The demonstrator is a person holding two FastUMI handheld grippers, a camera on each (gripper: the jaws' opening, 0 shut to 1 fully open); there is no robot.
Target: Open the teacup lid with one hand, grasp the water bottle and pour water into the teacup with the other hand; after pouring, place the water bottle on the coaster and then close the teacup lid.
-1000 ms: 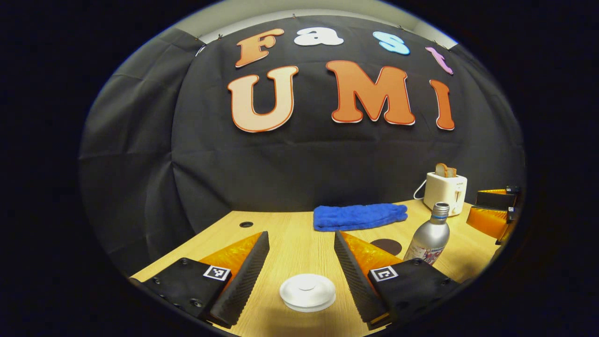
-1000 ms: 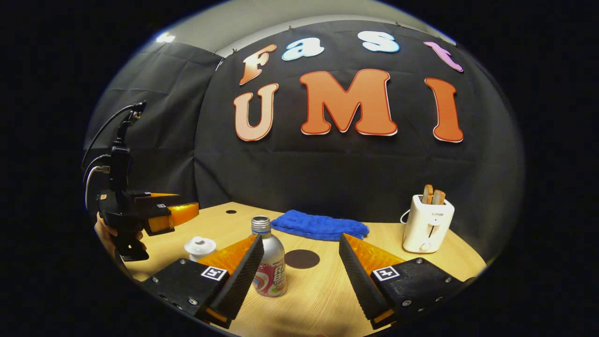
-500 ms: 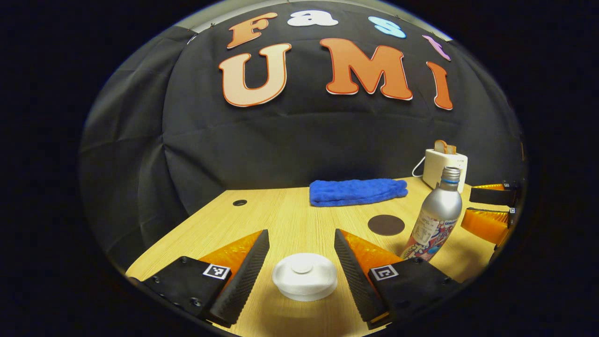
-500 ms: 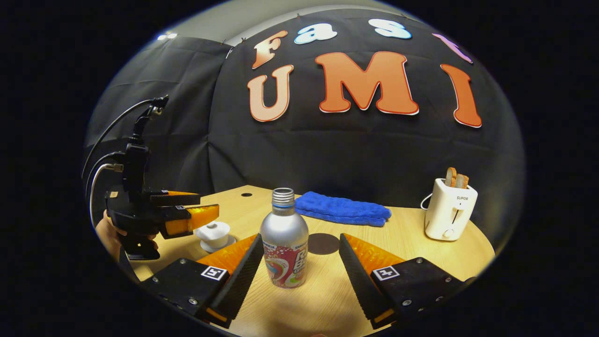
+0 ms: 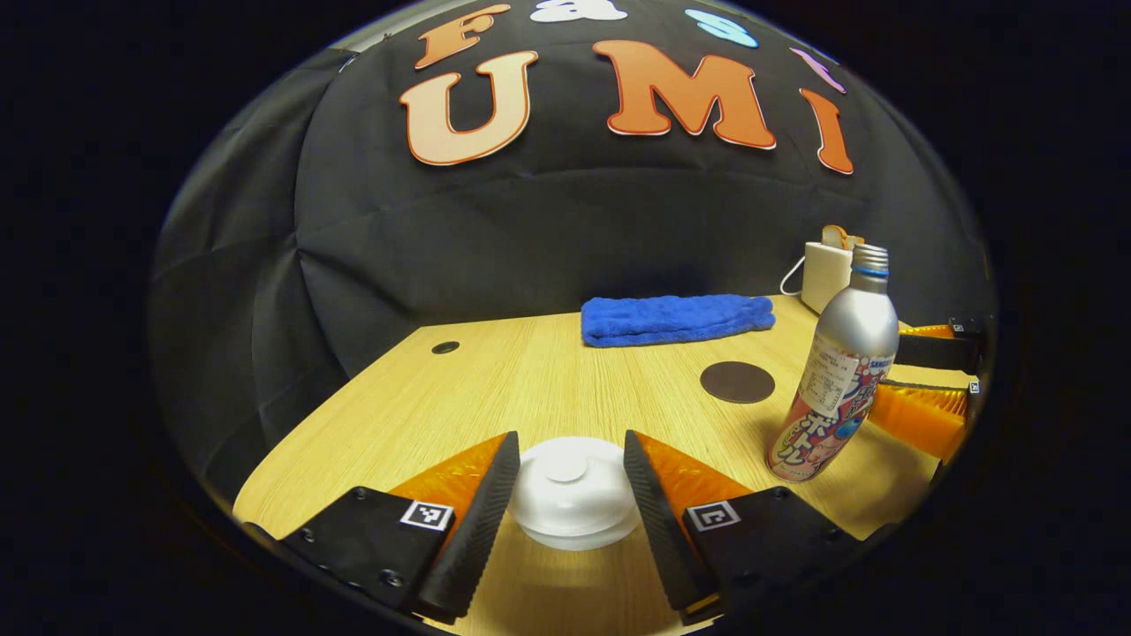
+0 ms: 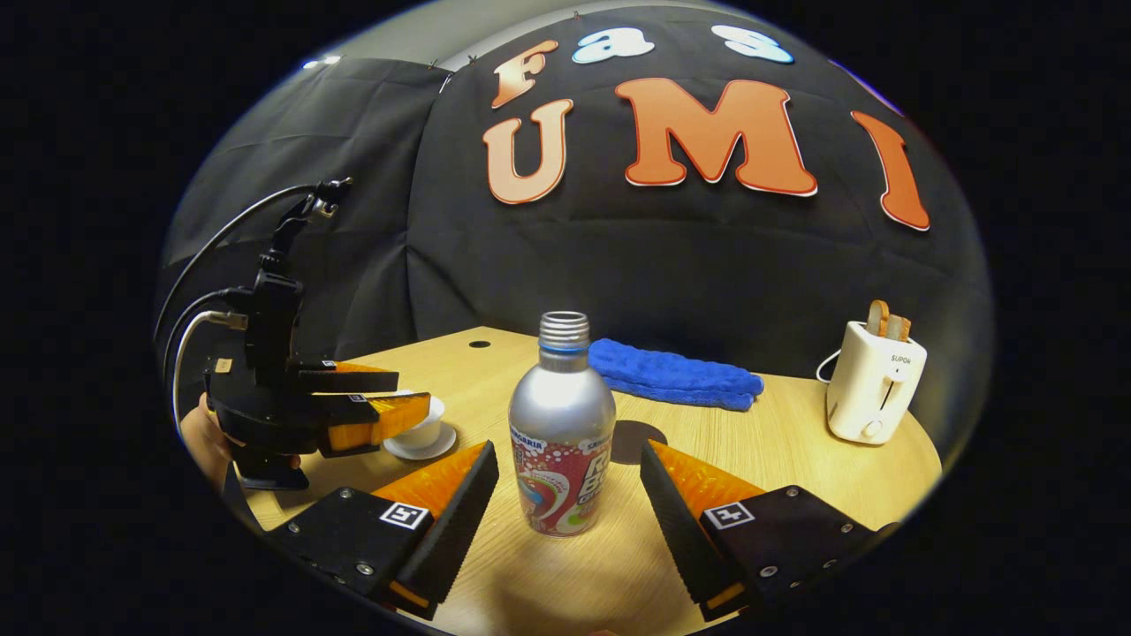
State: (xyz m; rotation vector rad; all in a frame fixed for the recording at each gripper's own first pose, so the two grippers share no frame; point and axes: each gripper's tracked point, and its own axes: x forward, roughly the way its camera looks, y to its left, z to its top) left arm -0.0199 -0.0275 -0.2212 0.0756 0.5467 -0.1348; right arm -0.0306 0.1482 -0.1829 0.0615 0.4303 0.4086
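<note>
On the desk (image 5: 495,389), I've advanced both: left hand-held gripper (image 5: 565,481) now brackets the teacup lid (image 5: 570,490), right hand-held gripper (image 6: 570,490) flanks the water bottle (image 6: 562,433); both spread, gripping nothing.

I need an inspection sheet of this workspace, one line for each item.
Surface: wooden table, bare around the things.
Job's things: teacup lid on the cup; water bottle upright, uncapped; coaster unoccupied.
Clutter: blue towel; toaster with bread.
Grippers: left claw open, flanking the lid; right claw open, flanking the bottle.
Cables: cables on the left claw; toaster cord.
Surroundings: black cloth wall.
</note>
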